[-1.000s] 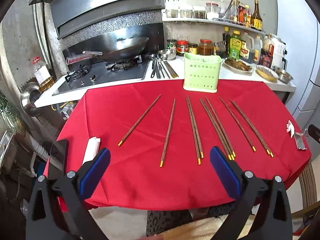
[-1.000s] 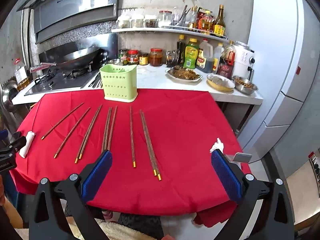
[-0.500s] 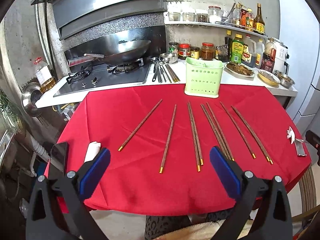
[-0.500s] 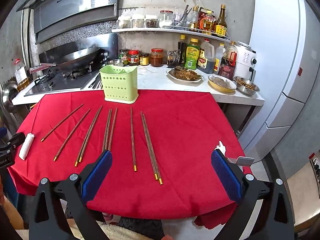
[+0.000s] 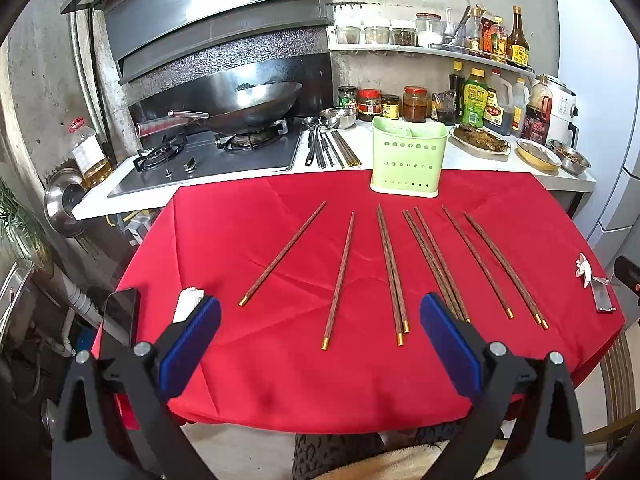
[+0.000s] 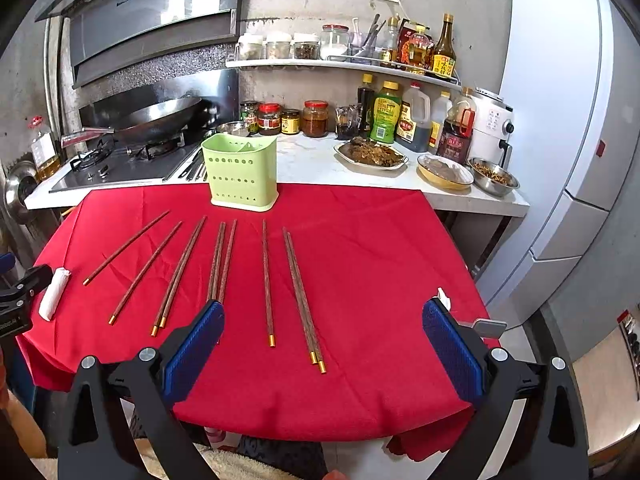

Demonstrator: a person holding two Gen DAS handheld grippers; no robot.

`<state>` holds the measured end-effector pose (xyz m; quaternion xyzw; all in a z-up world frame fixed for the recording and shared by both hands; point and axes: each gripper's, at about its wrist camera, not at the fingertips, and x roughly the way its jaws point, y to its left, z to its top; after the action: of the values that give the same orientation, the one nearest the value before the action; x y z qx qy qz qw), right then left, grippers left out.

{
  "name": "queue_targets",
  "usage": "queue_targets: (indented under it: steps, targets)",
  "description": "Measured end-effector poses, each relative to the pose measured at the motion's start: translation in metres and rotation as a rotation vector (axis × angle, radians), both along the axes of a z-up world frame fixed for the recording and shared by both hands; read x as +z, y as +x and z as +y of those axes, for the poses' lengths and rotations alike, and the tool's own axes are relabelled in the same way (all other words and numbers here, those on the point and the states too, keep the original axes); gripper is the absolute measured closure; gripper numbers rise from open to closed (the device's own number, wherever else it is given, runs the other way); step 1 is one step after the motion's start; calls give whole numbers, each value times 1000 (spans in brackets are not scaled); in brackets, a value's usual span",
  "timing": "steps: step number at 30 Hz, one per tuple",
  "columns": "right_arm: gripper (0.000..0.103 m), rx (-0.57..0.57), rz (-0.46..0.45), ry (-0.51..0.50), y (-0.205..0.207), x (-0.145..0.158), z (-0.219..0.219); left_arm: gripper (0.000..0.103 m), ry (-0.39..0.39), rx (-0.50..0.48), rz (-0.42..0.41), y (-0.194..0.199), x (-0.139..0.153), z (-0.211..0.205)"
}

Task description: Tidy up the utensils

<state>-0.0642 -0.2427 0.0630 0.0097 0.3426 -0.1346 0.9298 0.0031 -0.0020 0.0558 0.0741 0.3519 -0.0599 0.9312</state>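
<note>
I've got both grippers, left (image 5: 320, 334) & right (image 6: 323, 338), spread wide, empty, above near table edge. Chopsticks (image 5: 391, 270) fanned on red cloth (image 5: 248, 224), gold tips toward me, easy picks for green holder (image 6: 241, 174) behind.

Home kitchen. Gas stove (image 5: 208, 152) with a wok (image 5: 248, 106) under a steel range hood (image 5: 208, 12), shelf of spice jars (image 6: 280, 46) and sauce bottles (image 6: 442, 50), white fridge (image 6: 568, 120). Red-clothed table (image 6: 360, 280) abuts the counter (image 6: 316, 160) holding food dishes.
</note>
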Motion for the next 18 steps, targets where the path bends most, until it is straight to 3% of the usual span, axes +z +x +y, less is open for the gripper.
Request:
queue_targets:
  steps: [18]
  targets:
    - [6,3,4,-1,0,-1,4,6,4,4,8,1,-4,1]
